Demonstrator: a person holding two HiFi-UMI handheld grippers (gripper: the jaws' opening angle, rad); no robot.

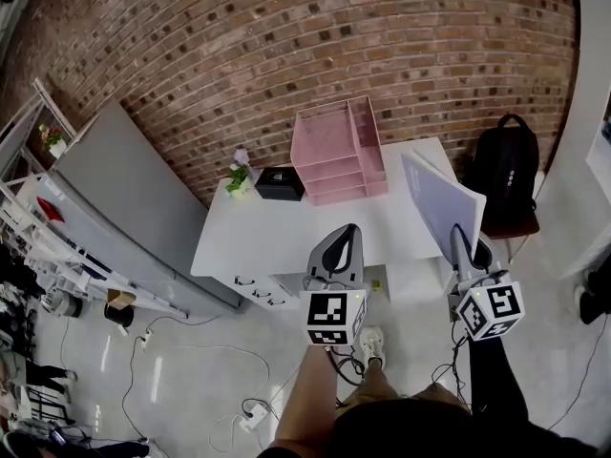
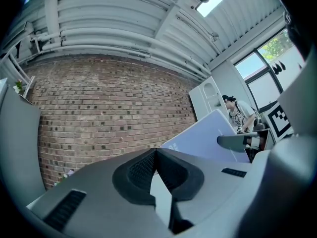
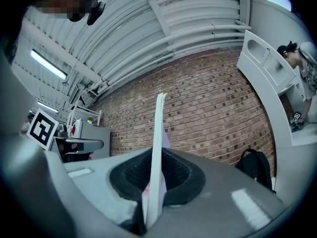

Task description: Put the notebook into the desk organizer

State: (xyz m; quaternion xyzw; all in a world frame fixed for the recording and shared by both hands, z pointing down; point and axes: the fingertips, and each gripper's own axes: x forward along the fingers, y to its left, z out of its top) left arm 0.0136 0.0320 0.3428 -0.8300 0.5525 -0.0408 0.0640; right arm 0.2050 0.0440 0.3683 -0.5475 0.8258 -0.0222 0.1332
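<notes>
Two grippers are showing low in the head view: the left gripper [image 1: 346, 237] is hovering before a white surface [image 1: 258, 237], and the right gripper [image 1: 465, 241], right of it, is holding a lavender notebook [image 1: 439, 198] upright near that surface's right end. A pink desk organizer [image 1: 339, 151] is standing at the surface's far edge, upper centre of the frame, apart from the notebook, with a black box [image 1: 279, 183] just left of it. In the left gripper view, the fingers [image 2: 138, 170] are pressing together with nothing between them. In the right gripper view, the fingers [image 3: 181, 175] are clamping the notebook, which is standing edge-on up the frame's centre.
</notes>
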